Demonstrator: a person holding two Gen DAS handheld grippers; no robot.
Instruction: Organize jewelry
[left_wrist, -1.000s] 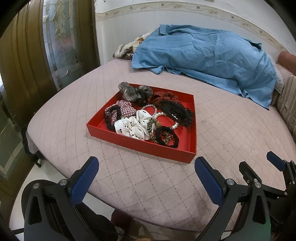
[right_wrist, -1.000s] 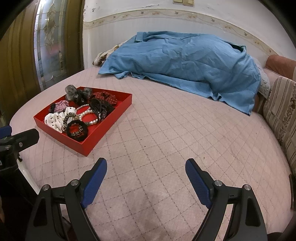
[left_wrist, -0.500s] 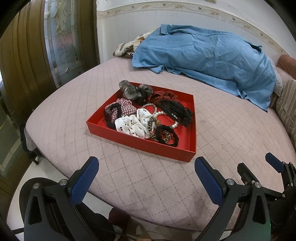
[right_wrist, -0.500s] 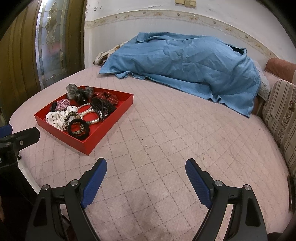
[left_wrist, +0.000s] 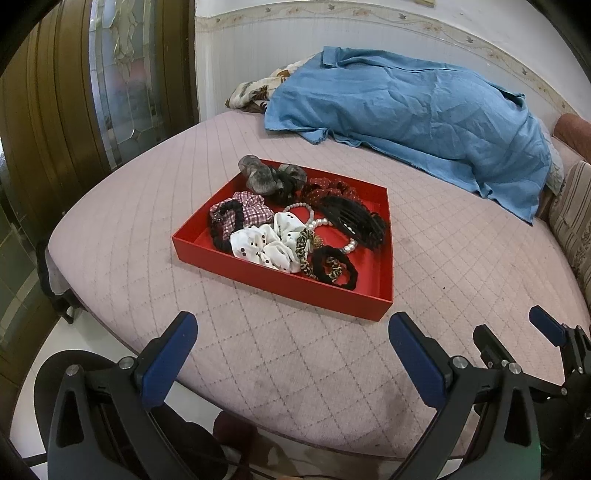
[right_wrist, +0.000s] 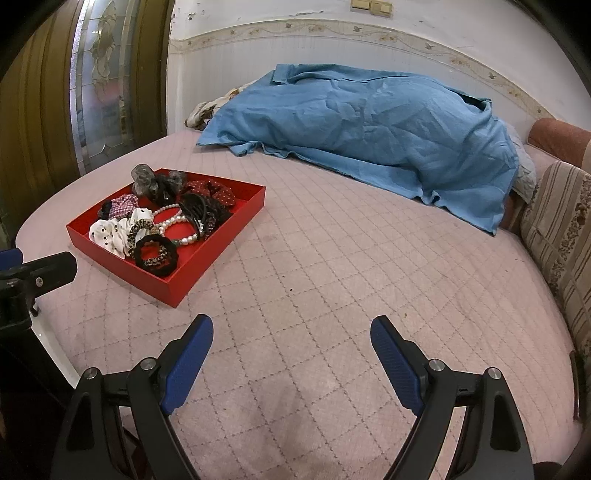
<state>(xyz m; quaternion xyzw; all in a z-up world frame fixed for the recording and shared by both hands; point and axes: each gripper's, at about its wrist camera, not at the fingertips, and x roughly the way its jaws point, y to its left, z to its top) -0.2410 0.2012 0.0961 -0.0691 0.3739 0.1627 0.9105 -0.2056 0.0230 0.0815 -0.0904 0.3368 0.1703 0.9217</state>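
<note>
Your left gripper (left_wrist: 291, 354) is spread wide w/ nothing between the pads, hovering over the near edge of the pink quilted bed (left_wrist: 461, 258). Your right gripper (right_wrist: 291, 354) is likewise wide open and empty, over bare quilt right of the red tray (right_wrist: 207, 258). The tray sits on the bed ahead of the left gripper, well apart from both. Contents, all heaped inside: white dotted scrunchie (left_wrist: 264, 243), pearl strand (left_wrist: 320, 222), black claw clip (left_wrist: 356, 219), black/leopard hair tie (left_wrist: 334, 266), plaid scrunchie (left_wrist: 245, 210), grey scrunchie (left_wrist: 258, 175). Blue blanket (left_wrist: 424, 114) lies at far side.
</note>
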